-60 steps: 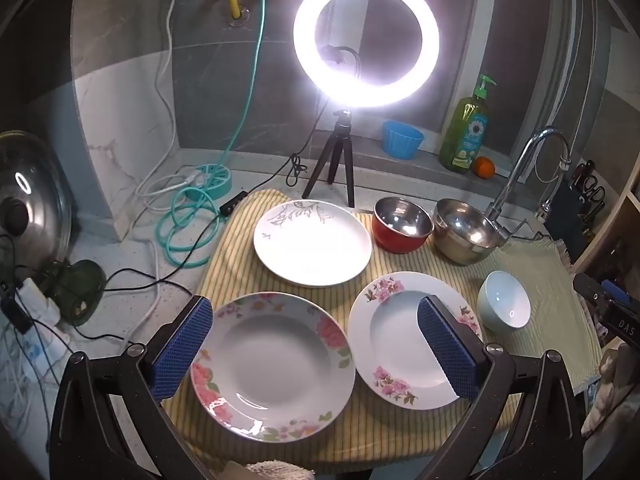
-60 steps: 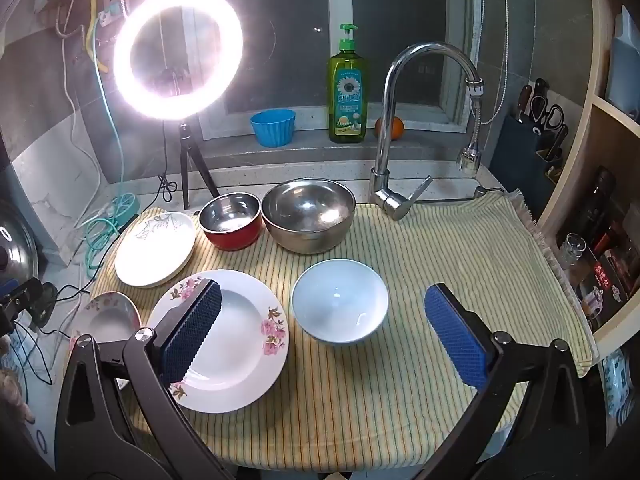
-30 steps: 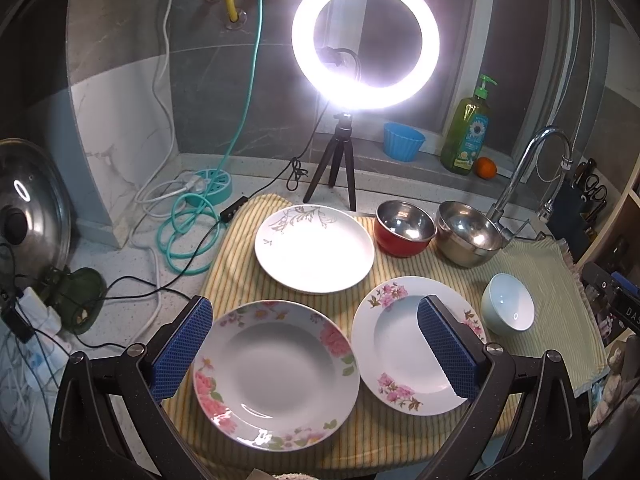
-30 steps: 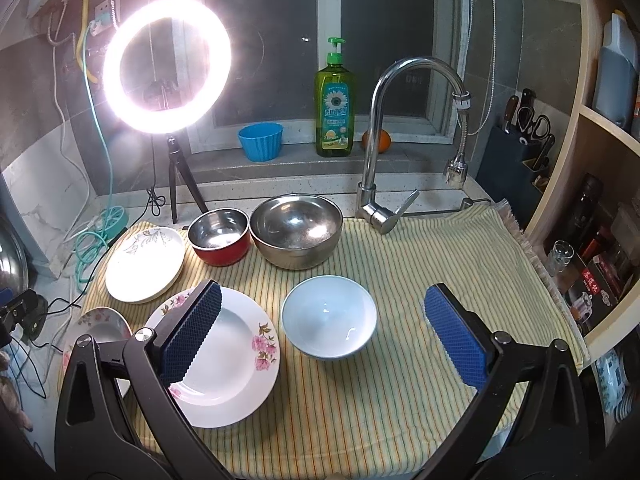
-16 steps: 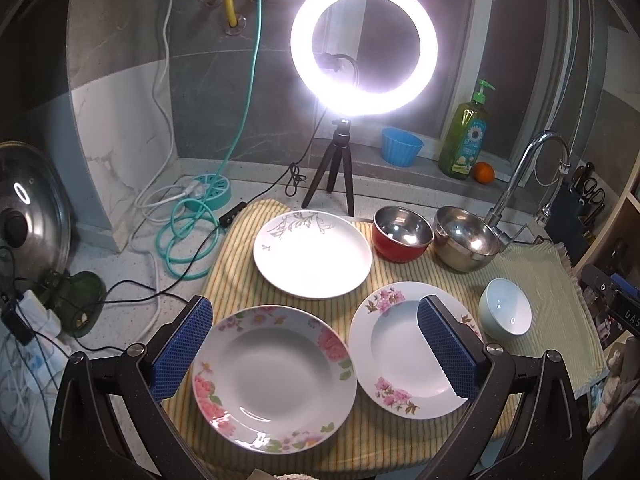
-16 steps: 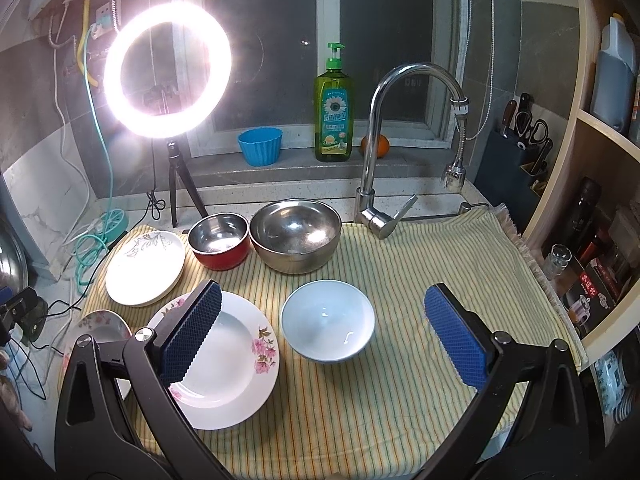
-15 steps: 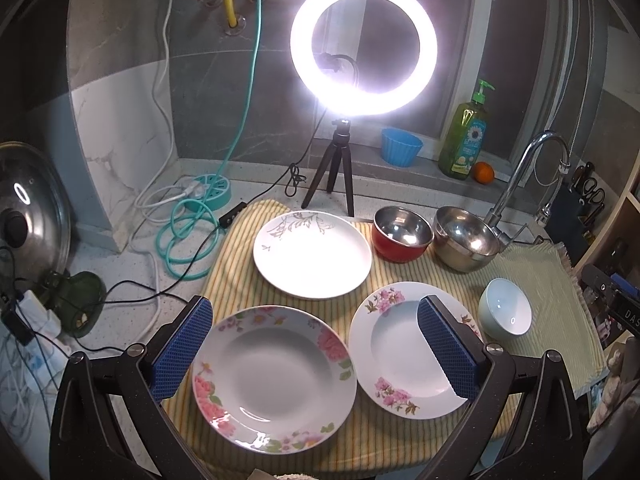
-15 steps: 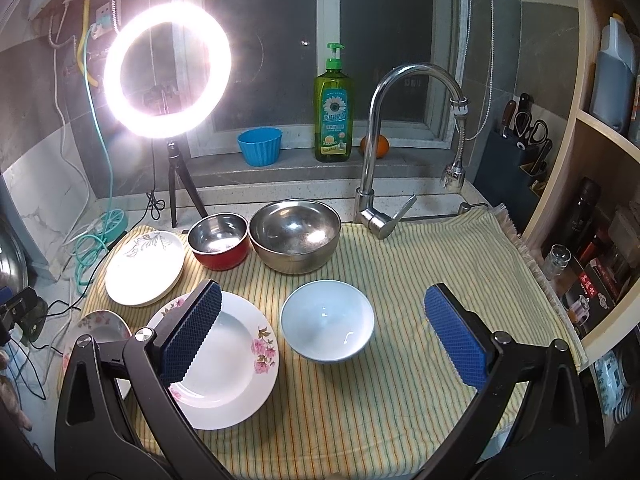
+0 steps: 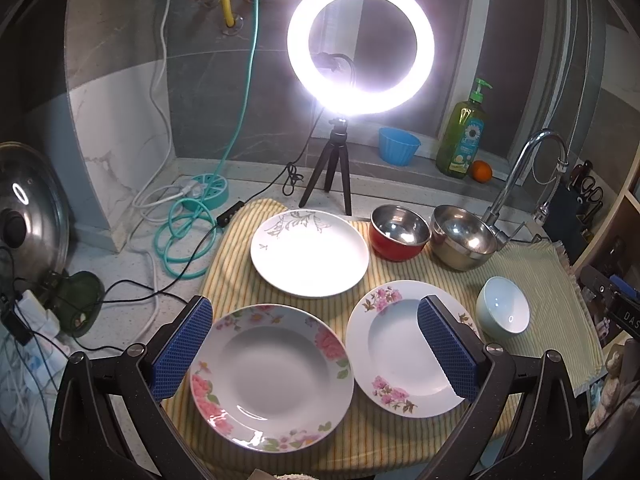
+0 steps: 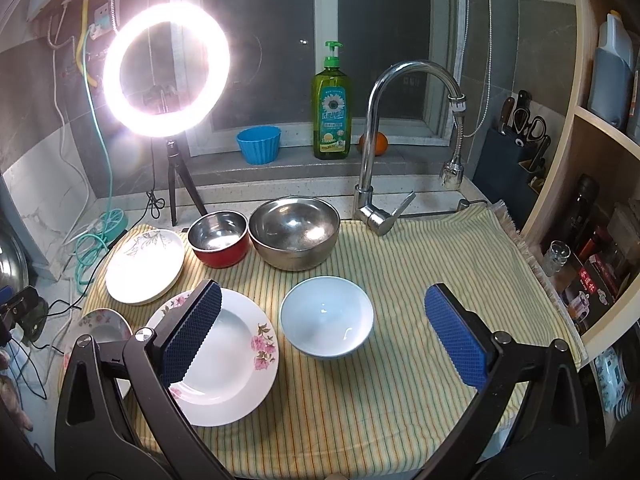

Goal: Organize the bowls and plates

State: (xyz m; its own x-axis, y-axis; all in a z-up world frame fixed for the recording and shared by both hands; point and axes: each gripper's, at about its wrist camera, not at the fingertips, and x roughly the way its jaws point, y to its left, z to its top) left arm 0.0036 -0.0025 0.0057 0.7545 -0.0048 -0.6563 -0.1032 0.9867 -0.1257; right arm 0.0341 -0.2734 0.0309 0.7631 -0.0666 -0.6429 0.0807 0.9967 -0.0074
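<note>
left claw (image 9: 316, 344) wide apart, nothing in it, over big floral plate (image 9: 272, 376) at near cloth edge | right claw (image 10: 320, 336) also apart, hanging over white bowl (image 10: 327, 322) | bare striped cloth (image 10: 420, 256) to its right | steel bowl (image 10: 294, 232) and red bowl (image 10: 218, 238) at the back by the faucet (image 10: 384, 136) | ring light (image 10: 166, 70) glaring

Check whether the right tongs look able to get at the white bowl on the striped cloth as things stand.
Probably yes. The right tongs are open and hold nothing, and the white bowl sits upright straight ahead between their pads. It stands apart from the floral plate and the large steel bowl, so nothing blocks the approach.
</note>
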